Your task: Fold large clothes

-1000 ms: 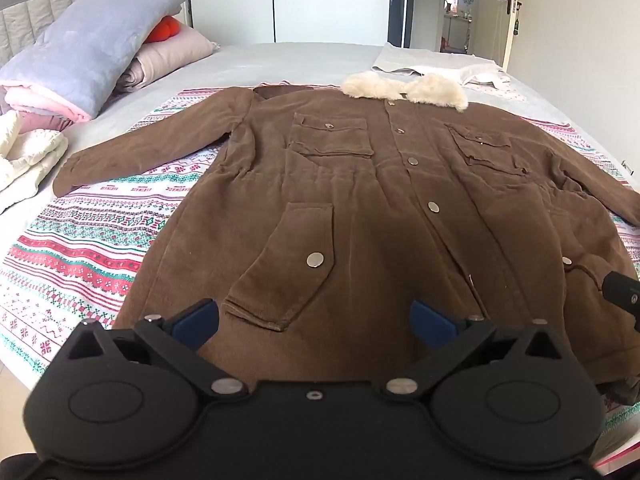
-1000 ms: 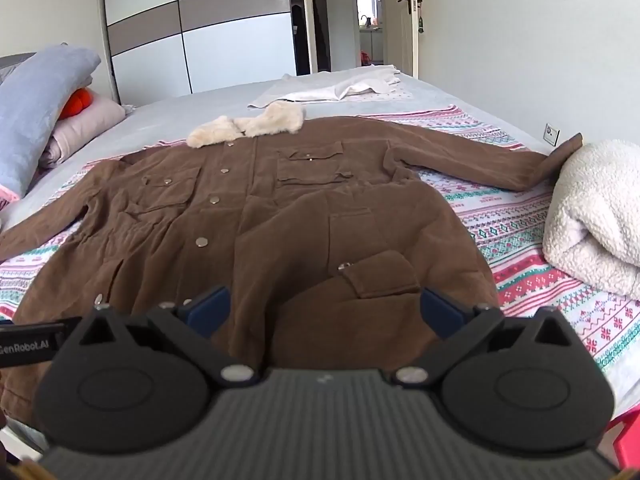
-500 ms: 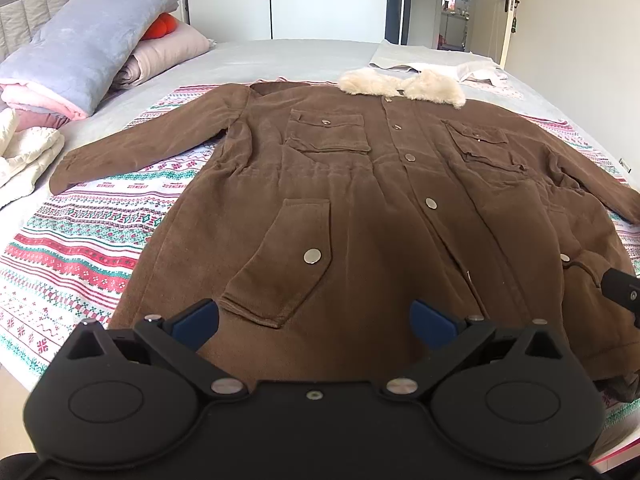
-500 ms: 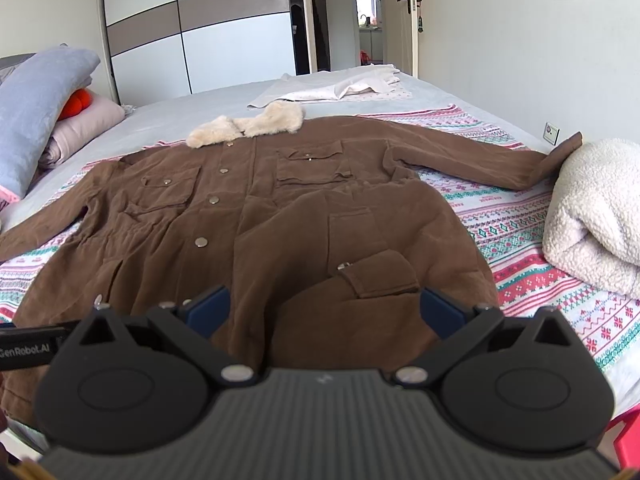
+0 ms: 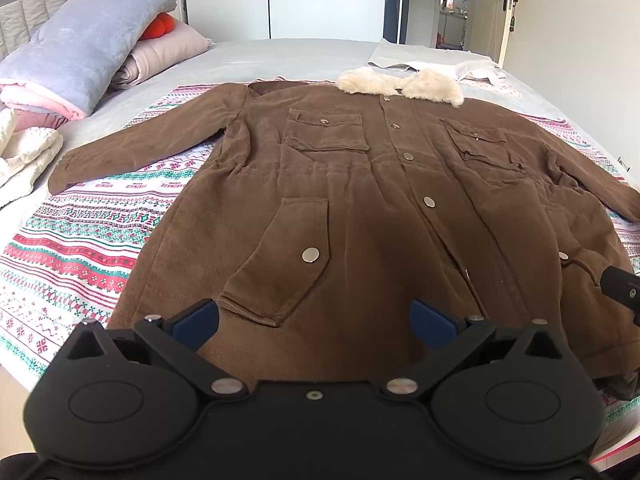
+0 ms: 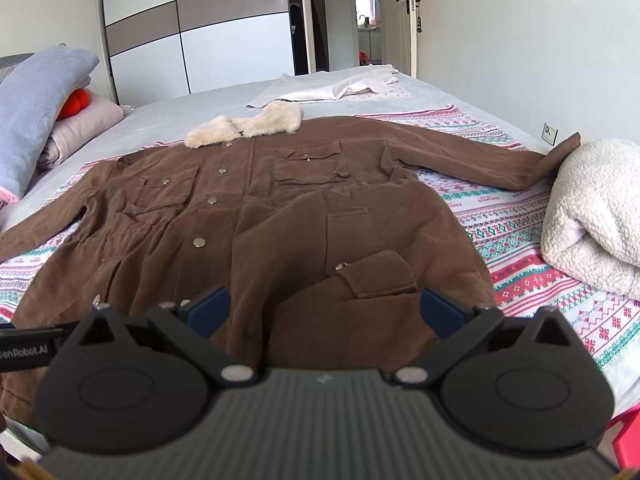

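**On the bed: one brown coat, unfolded**

Across the patterned blanket (image 5: 80, 236) we log a brown coat (image 5: 380, 208) lying flat, front up, sleeves outstretched, fleece collar (image 5: 400, 85) at the far end. Our left gripper (image 5: 314, 318) and right gripper (image 6: 326, 306) hover above its near hem, fingers spread wide, holding nothing.

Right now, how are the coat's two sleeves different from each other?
The left sleeve lies flat on the patterned blanket, its cuff resting on the blanket. The right sleeve stretches out farther, and its cuff tips up against the fluffy white bundle. The left sleeve ends near a cream quilt without touching it. Both are the same brown fabric, spread outward, still unfolded.
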`<action>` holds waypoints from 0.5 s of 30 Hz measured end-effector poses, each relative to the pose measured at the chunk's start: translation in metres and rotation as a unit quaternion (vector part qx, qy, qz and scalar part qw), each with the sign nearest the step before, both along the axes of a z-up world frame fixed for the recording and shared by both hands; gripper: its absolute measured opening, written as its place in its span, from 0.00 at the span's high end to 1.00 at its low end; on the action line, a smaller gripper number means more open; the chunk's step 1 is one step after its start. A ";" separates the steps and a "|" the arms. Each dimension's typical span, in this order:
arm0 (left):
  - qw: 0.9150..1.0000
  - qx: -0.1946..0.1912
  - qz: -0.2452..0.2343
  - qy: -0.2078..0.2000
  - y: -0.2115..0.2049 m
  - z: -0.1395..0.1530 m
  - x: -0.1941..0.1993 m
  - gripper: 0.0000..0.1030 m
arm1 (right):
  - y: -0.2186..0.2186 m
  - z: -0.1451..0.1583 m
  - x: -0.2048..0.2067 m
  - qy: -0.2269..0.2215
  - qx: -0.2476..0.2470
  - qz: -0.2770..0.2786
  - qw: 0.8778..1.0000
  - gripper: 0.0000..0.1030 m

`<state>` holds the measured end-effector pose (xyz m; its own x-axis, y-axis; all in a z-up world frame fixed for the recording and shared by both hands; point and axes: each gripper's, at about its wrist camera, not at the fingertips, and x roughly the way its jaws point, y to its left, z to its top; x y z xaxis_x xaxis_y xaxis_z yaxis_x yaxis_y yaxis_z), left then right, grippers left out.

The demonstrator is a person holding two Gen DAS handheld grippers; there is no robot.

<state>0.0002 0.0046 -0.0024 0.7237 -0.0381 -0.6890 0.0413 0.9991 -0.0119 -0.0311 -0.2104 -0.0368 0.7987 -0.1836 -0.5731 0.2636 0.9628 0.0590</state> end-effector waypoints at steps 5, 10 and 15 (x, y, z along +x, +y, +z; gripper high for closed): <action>1.000 -0.001 0.000 0.000 0.000 0.001 -0.001 0.00 | -0.001 0.000 0.000 0.000 0.000 0.000 1.000 0.00; 1.000 -0.002 0.001 -0.001 0.001 0.001 -0.001 0.00 | -0.001 -0.001 0.000 0.001 0.000 0.000 1.000 0.00; 1.000 -0.003 0.002 -0.001 0.003 0.002 -0.001 0.00 | -0.001 -0.001 0.000 0.001 0.000 0.000 1.000 0.00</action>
